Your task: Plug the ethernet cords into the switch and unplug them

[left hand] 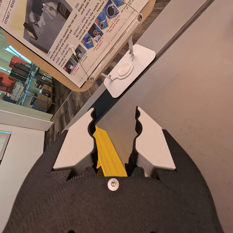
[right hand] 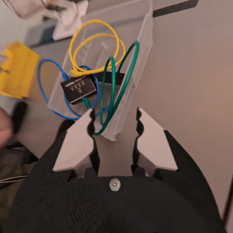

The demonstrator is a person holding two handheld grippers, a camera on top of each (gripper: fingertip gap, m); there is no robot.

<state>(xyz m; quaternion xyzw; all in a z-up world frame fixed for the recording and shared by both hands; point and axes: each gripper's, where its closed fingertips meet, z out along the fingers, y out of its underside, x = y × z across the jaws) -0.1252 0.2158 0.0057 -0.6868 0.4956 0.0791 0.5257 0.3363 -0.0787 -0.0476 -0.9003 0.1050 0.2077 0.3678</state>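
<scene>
In the right wrist view, which is blurred, a small black switch [right hand: 78,90] lies in a clear plastic tray [right hand: 145,60]. A blue cord [right hand: 41,80], a yellow cord [right hand: 95,36] and a green cord [right hand: 113,80] loop around it, each with a plug end at the switch. A second black box [right hand: 109,78] lies behind the green loops. My right gripper [right hand: 115,108] is open and empty, just short of the tray's near end. My left gripper [left hand: 115,108] is open over the grey table [left hand: 189,113]. A yellow plastic piece [left hand: 108,151] shows below its fingers.
A printed instruction sheet on a wooden board [left hand: 70,37] leans on a white stand [left hand: 129,70] at the table's far edge. A yellow block [right hand: 18,70] and a person's hand [right hand: 3,129] are left of the tray. Carpet and shelving [left hand: 25,82] lie beyond. The small black switch [right hand: 78,90] is about 12 cm from my right fingertips and 40 cm from my left.
</scene>
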